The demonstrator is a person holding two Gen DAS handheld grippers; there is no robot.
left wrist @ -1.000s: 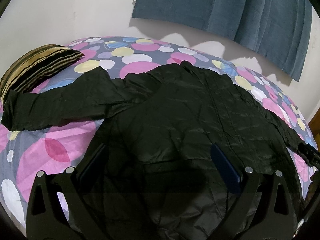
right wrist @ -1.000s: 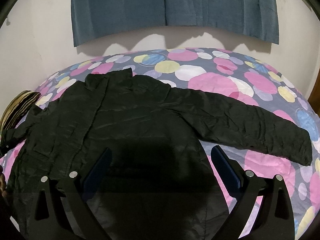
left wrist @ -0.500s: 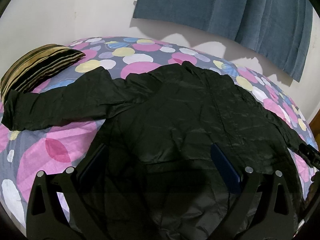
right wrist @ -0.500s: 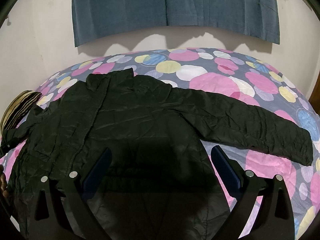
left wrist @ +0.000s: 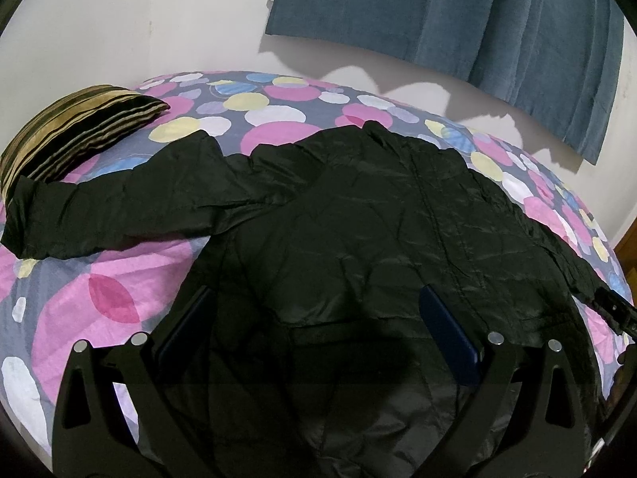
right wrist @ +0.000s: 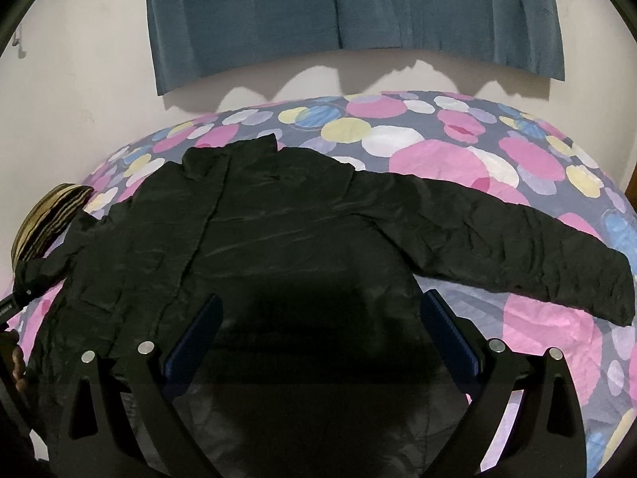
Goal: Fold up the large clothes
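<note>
A large black jacket point(left wrist: 378, 219) lies spread flat on the bed, front up, collar toward the wall, both sleeves stretched out sideways. Its left sleeve point(left wrist: 107, 207) reaches toward the pillow; its right sleeve point(right wrist: 517, 239) lies across the sheet. My left gripper point(left wrist: 314, 318) is open and empty, hovering over the jacket's lower left body. My right gripper point(right wrist: 318, 322) is open and empty over the lower right body of the jacket point(right wrist: 278, 239). The jacket's hem is hidden below both grippers.
The bed point(left wrist: 99, 302) has a grey sheet with pink, yellow and blue circles. A striped brown pillow point(left wrist: 71, 135) lies at the far left. A blue curtain point(right wrist: 350, 12) hangs on the white wall behind. The other gripper's tip point(left wrist: 615, 312) shows at the right edge.
Both views have shifted only slightly; the grippers stay open over the jacket and the jacket has not moved.
</note>
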